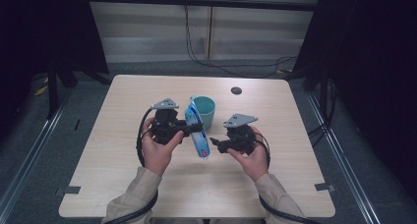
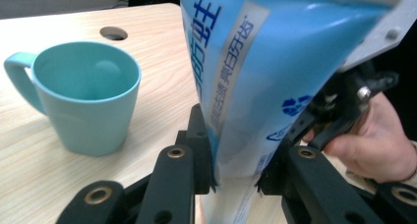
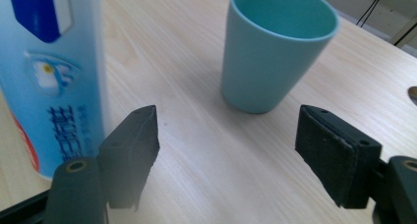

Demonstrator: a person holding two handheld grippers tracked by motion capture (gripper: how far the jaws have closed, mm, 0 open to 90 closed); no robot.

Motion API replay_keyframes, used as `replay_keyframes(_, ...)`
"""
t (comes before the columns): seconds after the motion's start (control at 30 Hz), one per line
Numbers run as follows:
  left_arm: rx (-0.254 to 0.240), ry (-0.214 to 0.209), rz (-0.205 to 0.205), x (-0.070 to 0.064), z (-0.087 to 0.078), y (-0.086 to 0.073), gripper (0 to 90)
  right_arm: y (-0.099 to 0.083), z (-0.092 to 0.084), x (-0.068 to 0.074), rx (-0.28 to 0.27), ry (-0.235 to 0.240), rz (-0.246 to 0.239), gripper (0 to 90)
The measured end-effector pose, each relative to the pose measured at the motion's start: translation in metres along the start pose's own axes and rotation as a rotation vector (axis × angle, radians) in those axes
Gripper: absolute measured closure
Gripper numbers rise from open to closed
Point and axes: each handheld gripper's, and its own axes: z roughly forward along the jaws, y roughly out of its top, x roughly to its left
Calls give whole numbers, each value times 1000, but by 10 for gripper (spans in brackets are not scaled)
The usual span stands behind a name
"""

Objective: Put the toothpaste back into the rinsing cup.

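A blue and white toothpaste tube stands on end near the table's middle, clamped in my left gripper. In the left gripper view the black jaws press on the tube from both sides near its lower part. A teal mug sits just behind the tube, upright and empty. My right gripper is to the right of the tube, jaws wide apart with nothing between them. In the right gripper view the tube stands left of the left jaw and the mug is ahead.
The light wooden table has a round cable hole at the back right. Dark frame posts flank the table, and cables hang along the wall behind. Both forearms enter from the near edge.
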Motion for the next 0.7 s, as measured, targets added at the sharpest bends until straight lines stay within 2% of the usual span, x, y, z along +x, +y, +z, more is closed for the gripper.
replay_keyframes(0.03,0,5,2,0,0,0,733,1,1,3,-3,21,0,282)
replay_keyframes(0.07,1,18,5,-1,0,0,733,3,2,8,-12,26,-5,357)
replay_keyframes(0.1,-5,19,-5,0,-1,0,733,3,2,8,-12,26,-5,357)
replay_keyframes(0.13,-12,14,-11,2,-1,-1,734,2,2,10,-15,35,1,400)
replay_keyframes(0.2,-18,7,-16,3,-3,-2,734,2,2,12,-28,45,15,410)
replay_keyframes(0.23,-20,4,-12,3,-4,-2,734,2,2,12,-22,41,16,380)
replay_keyframes(0.27,-19,0,-15,3,-4,-2,734,3,1,10,-6,-39,-7,389)
replay_keyframes(0.33,-25,-8,-17,2,-4,-2,734,3,0,7,-10,-41,3,379)
replay_keyframes(0.37,-27,-12,-16,2,-4,-2,733,4,1,5,-8,-9,29,349)
replay_keyframes(0.43,-39,-24,-25,2,-3,-1,733,5,3,6,4,-6,7,362)
replay_keyframes(0.47,-36,-23,-23,1,-2,-1,732,6,5,10,3,20,2,431)
replay_keyframes(0.53,-44,-19,-18,0,-1,0,732,6,5,12,0,8,-3,452)
replay_keyframes(0.6,-55,-23,-27,1,-2,0,731,5,5,15,-36,33,2,485)
replay_keyframes(0.7,-72,-28,-43,2,-3,-1,730,6,6,21,-43,81,1,543)
